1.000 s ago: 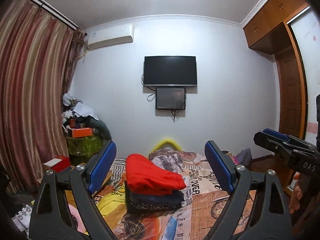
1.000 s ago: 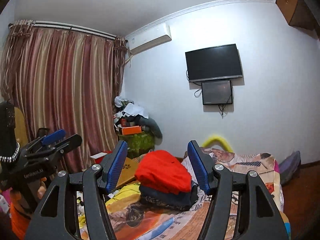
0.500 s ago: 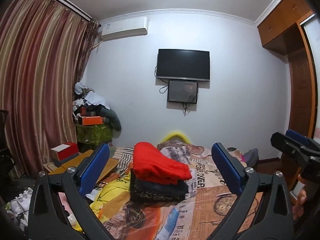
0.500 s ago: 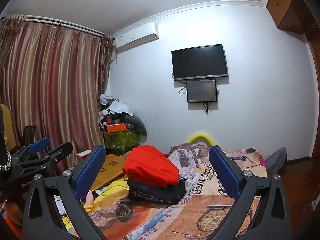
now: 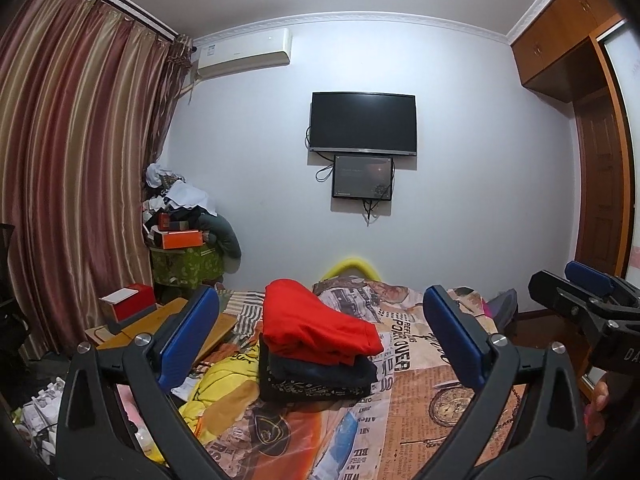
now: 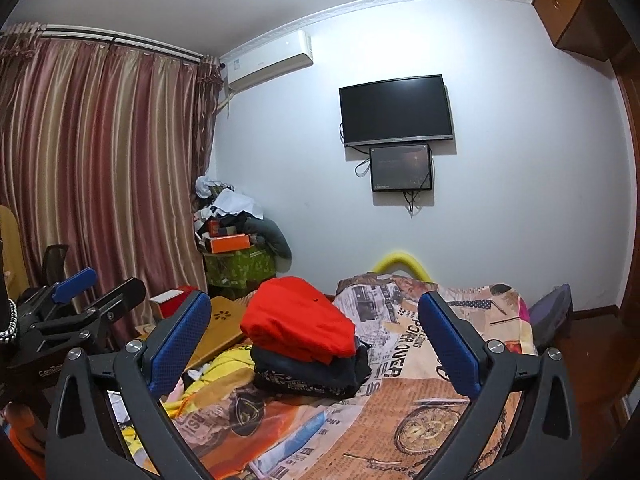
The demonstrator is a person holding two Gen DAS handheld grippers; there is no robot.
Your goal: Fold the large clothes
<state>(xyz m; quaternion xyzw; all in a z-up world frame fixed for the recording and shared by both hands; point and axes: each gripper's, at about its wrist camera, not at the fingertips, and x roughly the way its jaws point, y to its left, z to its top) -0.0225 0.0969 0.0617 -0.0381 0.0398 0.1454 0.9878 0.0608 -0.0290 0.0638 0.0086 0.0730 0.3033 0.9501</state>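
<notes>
A folded red garment (image 5: 316, 326) lies on top of a folded dark garment (image 5: 316, 376) on the bed; the stack also shows in the right wrist view (image 6: 300, 328). A crumpled yellow garment (image 5: 224, 384) lies left of the stack. My left gripper (image 5: 318, 340) is open and empty, held in the air well short of the stack. My right gripper (image 6: 314, 344) is open and empty, also back from the stack. Each gripper shows at the edge of the other's view, the right one (image 5: 576, 304) and the left one (image 6: 80, 312).
The bed has a newspaper-print cover (image 5: 420, 400). A wooden board (image 5: 160, 324) with a red box (image 5: 128, 306) lies left of the bed. Piled boxes and clothes (image 5: 180, 232) stand by the curtain. A TV (image 5: 362, 124) hangs on the far wall. A wardrobe (image 5: 600, 160) stands at right.
Both grippers have opened wider and pulled back and upward from the stack. The views have swung slightly, and the stack has stayed in place.
</notes>
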